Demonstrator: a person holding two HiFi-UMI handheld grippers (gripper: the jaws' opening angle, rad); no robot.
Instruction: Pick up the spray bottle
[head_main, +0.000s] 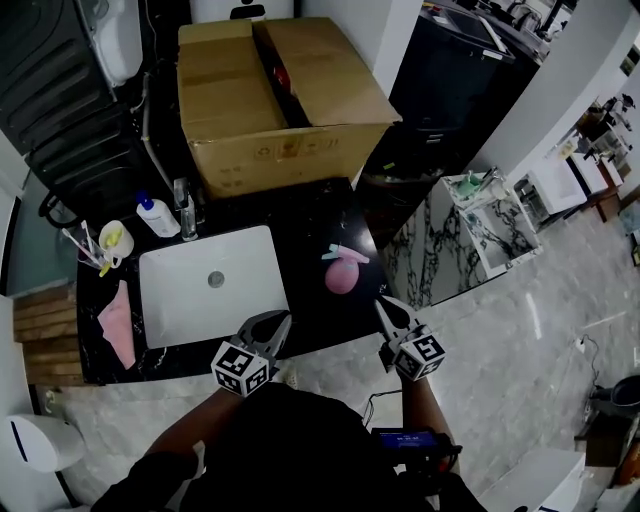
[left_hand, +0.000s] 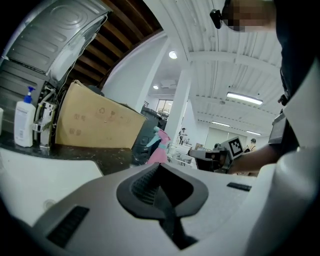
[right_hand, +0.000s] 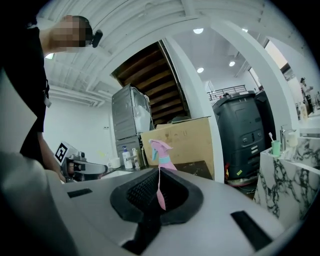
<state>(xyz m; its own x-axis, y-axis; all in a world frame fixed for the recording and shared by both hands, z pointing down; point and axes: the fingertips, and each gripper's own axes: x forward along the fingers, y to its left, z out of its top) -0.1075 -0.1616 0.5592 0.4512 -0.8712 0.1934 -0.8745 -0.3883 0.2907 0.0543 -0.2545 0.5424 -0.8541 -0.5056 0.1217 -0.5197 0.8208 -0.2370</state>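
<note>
Pink plastic forms most of the spray bottle (head_main: 340, 272). It has a rounded pink body, a pale teal collar at the neck, a pink spray head, and a teal trigger under the nozzle. In both gripper views it stands upright. It sits on the black counter (head_main: 310, 215), on bare dark stone to the right of the white sink (head_main: 180, 300) and apart from its edge. A large cardboard box (head_main: 270, 90) rests on the far side of the counter behind the bottle, with open counter between them.

Both tools hang at the near edge of the counter, short of the bottle and touching nothing. The left gripper (head_main: 268, 330) is over the near right corner of the sink. Its dark ribbed pads are pressed together with nothing between them. The right gripper (head_main: 392, 318) is just off the counter's near right corner and is clenched the same way, also empty. In its own view the bottle shows directly ahead, and a thin pink sliver of it is visible through the seam where the pads meet.

On the left side of the counter, beyond the sink, stand a white pump bottle (head_main: 155, 215) with a blue top and a cup (head_main: 113, 240) holding toothbrushes. A pink cloth (head_main: 120, 325) lies along the sink's left side.
</note>
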